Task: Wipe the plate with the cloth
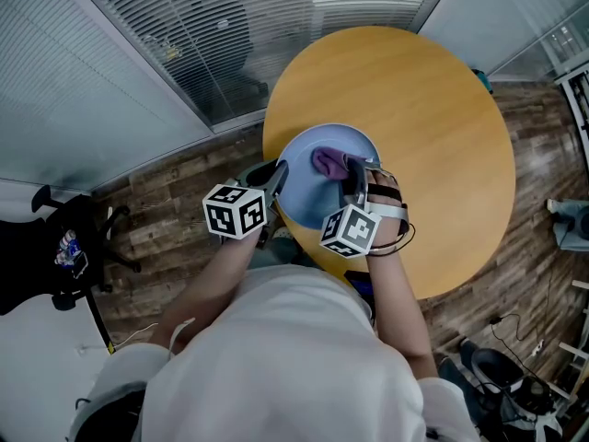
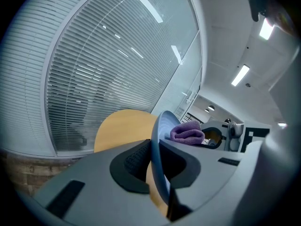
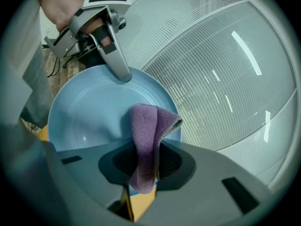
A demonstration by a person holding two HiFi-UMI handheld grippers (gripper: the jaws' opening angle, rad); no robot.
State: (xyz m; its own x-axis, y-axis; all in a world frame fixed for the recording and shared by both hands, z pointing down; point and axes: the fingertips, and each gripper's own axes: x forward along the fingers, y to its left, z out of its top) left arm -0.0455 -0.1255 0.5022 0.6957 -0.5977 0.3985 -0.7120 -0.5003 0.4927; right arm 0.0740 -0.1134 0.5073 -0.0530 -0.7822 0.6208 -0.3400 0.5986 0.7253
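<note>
A light blue plate (image 1: 308, 191) is held tilted above the near-left edge of the round wooden table (image 1: 433, 127). My left gripper (image 1: 274, 182) is shut on the plate's left rim (image 2: 156, 159), seen edge-on between the jaws. My right gripper (image 1: 354, 180) is shut on a purple cloth (image 1: 329, 162), which lies folded against the plate's face (image 3: 94, 112). In the right gripper view the cloth (image 3: 146, 140) hangs through the jaws, and the left gripper (image 3: 123, 74) clamps the plate's far rim. The cloth (image 2: 187, 132) shows behind the plate in the left gripper view.
The table's yellow top (image 2: 122, 131) stretches behind the plate. A glass wall with slatted blinds (image 1: 230, 35) stands beyond the table. A black chair base (image 1: 64, 247) sits on the wooden floor at left. Cables and bags (image 1: 502, 366) lie at lower right.
</note>
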